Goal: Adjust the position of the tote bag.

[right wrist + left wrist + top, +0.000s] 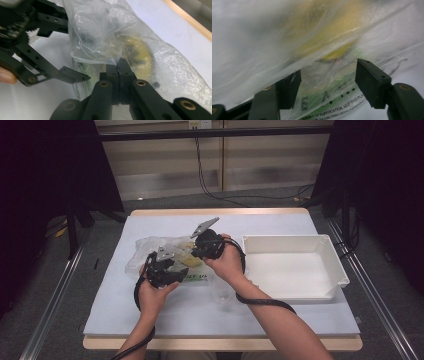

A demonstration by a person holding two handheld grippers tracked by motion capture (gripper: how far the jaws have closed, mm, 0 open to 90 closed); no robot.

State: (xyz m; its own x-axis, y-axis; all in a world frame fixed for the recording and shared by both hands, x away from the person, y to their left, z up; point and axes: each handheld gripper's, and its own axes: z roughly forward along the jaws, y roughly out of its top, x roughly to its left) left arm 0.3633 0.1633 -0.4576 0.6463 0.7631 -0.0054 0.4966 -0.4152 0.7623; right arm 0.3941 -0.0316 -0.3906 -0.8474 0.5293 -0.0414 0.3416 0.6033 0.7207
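High view: clear plastic bag with a yellow item inside lies on the white table cover, left of centre, just beside an empty white tray on its right. Both hands work over the bag; left gripper sits at its near-left part, right gripper at its upper-right part, cables trailing back along the forearms. Left gripper view: jaws stand apart, unclenched, with the bag film bunched between them and running up past them; neither pad visibly presses on it. The left pad sits right against the film, but contact can't be confirmed. Green print and a black suffocation warning show on the film, and a blurred yellow shape shows behind it. Right gripper view: right gripper is clamped tight, with a pinch of bag film caught between the pads at the tips, so it's grasping the bag. The yellow, dark-spotted item, banana-like, lies inside the bag just beyond the tips. The left gripper comes in from the left, jaws spread, its lower fingertip near the bag's printed edge. The table's wooden edge runs across the upper right.
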